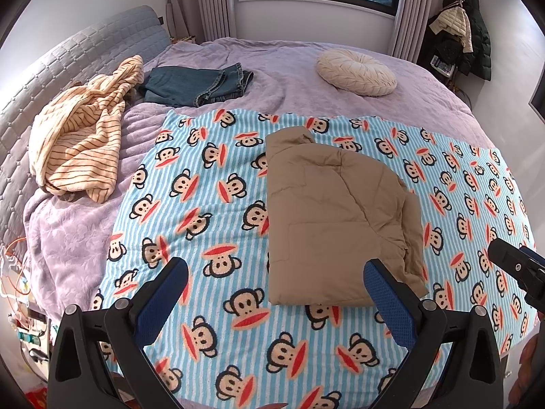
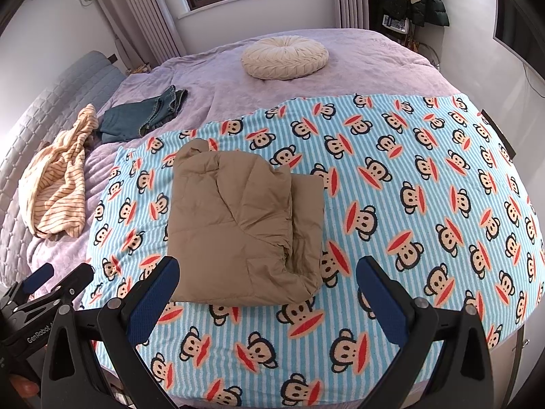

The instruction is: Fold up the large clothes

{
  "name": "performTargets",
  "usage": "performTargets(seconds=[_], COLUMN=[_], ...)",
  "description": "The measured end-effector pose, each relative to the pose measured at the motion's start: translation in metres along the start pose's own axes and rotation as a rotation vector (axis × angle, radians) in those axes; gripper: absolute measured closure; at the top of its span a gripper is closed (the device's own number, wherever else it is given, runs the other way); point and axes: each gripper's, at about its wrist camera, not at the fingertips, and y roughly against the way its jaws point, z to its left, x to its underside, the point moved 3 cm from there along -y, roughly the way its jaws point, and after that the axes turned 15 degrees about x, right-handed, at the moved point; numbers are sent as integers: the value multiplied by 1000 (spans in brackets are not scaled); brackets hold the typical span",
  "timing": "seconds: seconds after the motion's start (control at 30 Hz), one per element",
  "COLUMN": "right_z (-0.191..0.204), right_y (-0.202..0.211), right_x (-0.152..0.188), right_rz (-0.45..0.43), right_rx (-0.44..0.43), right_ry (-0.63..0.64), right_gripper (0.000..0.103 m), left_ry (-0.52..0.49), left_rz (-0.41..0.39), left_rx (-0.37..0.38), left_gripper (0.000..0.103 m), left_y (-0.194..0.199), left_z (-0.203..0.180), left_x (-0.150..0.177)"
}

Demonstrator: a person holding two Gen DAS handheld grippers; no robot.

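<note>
— Two folds look done on the jacket (image 1: pixel 337 214); it lies as a tan bundle on the monkey blanket (image 1: pixel 204 204), near the bed's front edge. What would the step in hand need?

— Judging by the shape, one more fold, far end brought to the near hem. I'd pinch both far corners at once, one per gripper, lift low, and lay the padding down slowly so trapped air doesn't spring it open. The loose flap on the right side (image 2: pixel 306 218) should be tucked in first, or the stack will lean.

— And the tongs?

— Left gripper (image 1: pixel 276 289) is spread wide, nothing between its blue pads; the right pad (image 1: pixel 388 293) sits just at the jacket's near corner, but contact I can't confirm. Right gripper (image 2: pixel 267 289) is equally released and empty, straddling the near hem from above.

— Anything else about?

— Striped top (image 1: pixel 78 129) and jeans (image 1: pixel 194 85) wait by the headboard, well apart.
</note>
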Motion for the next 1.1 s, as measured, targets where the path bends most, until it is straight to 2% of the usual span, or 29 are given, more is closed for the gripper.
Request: performTargets(seconds=[0.83,1.1], right_z=[-3,2], right_y=[-1,4], right_x=[-1,4], right_rz=[5,7], right_rx=[-4,-6], right_ry=[-2,-5], right_gripper=[0,0], left_ry=[5,3], left_rz=[-10,-28], left_rx=[5,19], left_gripper=[0,0], left_y=[4,7], left_z=[0,3], left_x=[6,-1])
